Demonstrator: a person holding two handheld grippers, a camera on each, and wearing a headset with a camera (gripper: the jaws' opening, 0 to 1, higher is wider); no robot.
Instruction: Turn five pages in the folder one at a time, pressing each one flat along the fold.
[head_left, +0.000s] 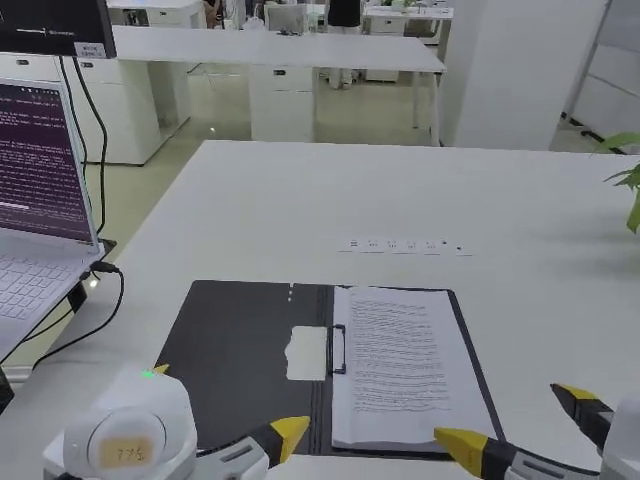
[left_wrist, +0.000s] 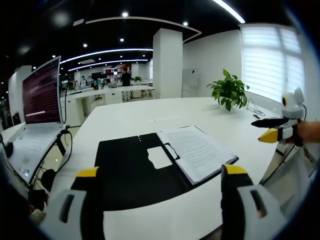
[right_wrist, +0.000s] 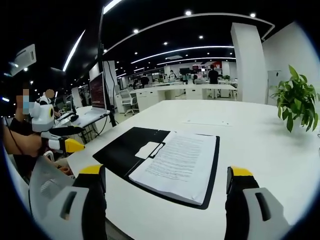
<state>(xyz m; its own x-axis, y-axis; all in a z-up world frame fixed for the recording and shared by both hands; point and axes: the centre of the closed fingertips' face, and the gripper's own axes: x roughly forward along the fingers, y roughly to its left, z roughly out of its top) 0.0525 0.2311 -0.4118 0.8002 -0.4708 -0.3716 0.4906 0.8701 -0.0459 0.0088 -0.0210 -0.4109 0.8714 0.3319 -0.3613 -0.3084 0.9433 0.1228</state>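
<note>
You are holding the left gripper (left_wrist: 160, 172) with its jaws spread wide, gripping nothing, and the right gripper (right_wrist: 165, 171) is gaping the same way. Just ahead of both pairs of jaws, the black folder (left_wrist: 125, 175) is lying open on the white table (left_wrist: 200, 110). Its printed pages (left_wrist: 197, 150) are sitting on the half nearer the right jaws. Out past the left jaws, a laptop (left_wrist: 42, 95) is glowing.
</note>
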